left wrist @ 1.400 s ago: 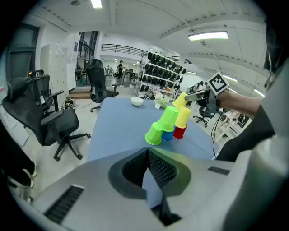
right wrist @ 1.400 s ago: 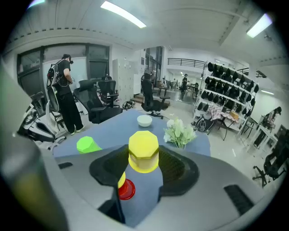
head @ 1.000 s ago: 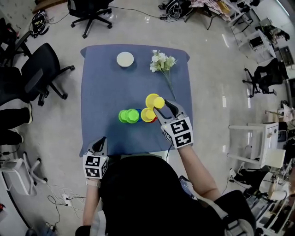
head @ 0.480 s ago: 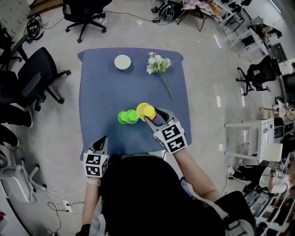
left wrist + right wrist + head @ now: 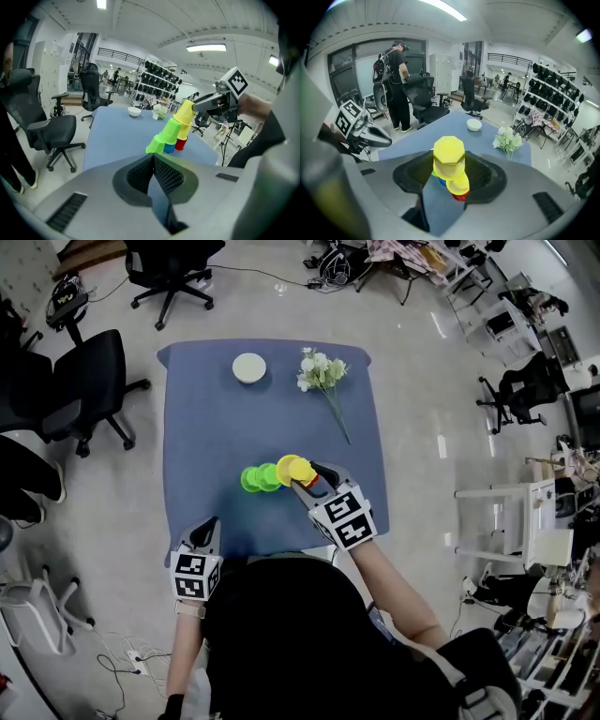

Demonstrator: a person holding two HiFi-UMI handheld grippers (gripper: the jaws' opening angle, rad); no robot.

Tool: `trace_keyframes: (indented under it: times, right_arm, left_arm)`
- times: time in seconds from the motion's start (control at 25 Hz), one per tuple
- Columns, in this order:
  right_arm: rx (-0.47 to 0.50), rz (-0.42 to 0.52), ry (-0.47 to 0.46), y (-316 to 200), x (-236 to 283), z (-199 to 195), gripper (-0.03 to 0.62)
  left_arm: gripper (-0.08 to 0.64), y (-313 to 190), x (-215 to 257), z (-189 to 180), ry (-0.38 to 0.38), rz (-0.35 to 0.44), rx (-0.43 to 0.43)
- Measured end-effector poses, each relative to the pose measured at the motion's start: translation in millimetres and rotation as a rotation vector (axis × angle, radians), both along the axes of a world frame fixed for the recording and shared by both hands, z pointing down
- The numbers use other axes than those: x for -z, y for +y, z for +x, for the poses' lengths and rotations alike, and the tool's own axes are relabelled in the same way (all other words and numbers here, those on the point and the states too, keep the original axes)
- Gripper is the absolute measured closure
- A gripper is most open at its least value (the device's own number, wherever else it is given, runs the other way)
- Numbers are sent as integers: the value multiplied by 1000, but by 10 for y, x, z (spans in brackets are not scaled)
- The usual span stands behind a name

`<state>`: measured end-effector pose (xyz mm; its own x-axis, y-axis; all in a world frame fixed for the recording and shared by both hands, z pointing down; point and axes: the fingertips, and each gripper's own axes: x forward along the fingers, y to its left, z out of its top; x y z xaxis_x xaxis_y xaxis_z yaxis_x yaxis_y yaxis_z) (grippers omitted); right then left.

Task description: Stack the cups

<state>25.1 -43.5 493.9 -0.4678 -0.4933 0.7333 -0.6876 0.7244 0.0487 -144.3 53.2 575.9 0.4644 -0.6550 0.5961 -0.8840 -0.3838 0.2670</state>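
Our right gripper clamps a yellow cup over the stacked cups; our left gripper sits closed, empty. Stacking seems nearly done.

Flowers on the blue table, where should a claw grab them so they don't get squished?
Take the flowers by the bare stem, coming straight down from above with the jaws across it. The stem is thin, lies flat on the cloth and sticks out toward the near edge, clear of the soft blossoms.

Inverted yellow cup above clustered cups
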Motion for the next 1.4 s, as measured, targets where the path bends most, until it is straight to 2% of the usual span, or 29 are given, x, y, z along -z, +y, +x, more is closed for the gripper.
trace_keyframes:
  times: [0.56, 0.8, 1.12, 1.4]
  right_arm:
    - [-11, 7, -26, 50, 25, -18, 334]
    - [-47, 41, -63, 59, 141, 59, 336]
    - [-154, 71, -103, 197, 201, 401, 417]
    - [-252, 121, -183, 374, 361, 757, 495]
  left_arm:
    - [549, 12, -13, -6, 4, 5, -5]
    - [549, -65, 83, 48, 5, 21, -41]
    - [549, -224, 356, 306, 15, 89, -137]
    - [549, -367, 750, 654, 69, 150, -218]
